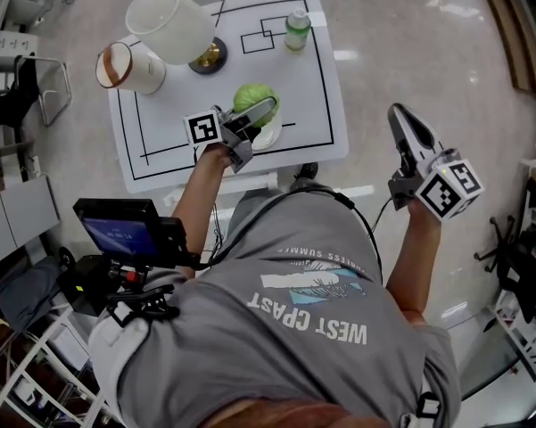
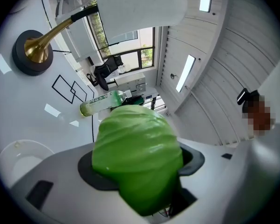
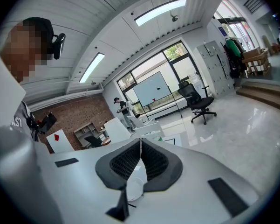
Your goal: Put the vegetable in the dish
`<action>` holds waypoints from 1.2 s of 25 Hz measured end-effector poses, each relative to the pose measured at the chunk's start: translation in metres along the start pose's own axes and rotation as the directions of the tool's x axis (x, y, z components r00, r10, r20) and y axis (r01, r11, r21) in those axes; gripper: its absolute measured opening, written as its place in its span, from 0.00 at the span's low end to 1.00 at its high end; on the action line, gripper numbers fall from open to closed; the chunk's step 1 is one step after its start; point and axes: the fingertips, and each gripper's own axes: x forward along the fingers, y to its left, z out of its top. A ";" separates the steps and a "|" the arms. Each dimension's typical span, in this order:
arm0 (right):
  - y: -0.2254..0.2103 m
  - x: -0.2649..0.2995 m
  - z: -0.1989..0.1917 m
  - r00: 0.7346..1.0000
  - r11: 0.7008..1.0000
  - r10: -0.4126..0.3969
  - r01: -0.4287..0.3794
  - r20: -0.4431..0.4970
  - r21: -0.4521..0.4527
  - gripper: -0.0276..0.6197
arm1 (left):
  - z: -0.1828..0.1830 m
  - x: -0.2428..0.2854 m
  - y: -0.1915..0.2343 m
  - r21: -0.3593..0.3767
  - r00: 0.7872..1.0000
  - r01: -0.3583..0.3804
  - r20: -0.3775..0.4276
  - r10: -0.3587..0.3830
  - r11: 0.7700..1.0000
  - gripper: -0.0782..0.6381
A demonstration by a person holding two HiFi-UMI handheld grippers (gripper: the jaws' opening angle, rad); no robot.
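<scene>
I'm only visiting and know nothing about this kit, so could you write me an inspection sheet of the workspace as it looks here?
Surface: white table with black lines drawn on it.
Job's things: green cabbage held over the white dish; contact cannot be told.
Clutter: lamp, green bottle, white cylinder with a brown end.
Grippers: left gripper clamped on the cabbage; right gripper closed, empty, off to the table's side.
Cables: black cable looping across the person's shirt towards the right gripper.
Surroundings: glossy floor; furniture at the edges.
</scene>
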 end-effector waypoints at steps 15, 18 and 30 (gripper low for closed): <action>-0.014 -0.003 -0.003 0.999 1.000 -0.020 0.021 -0.027 0.022 0.05 | -0.017 0.017 0.059 0.011 0.989 -0.118 -0.094 0.119 0.993 0.54; -0.013 -0.001 -0.001 0.999 1.000 -0.019 0.019 -0.033 0.012 0.05 | -0.017 0.018 0.067 0.013 0.985 -0.133 -0.107 0.133 0.991 0.54; -0.025 0.019 -0.022 0.996 0.998 -0.025 0.030 -0.087 0.054 0.05 | -0.016 0.016 0.102 -0.025 0.976 -0.173 -0.140 0.168 0.985 0.54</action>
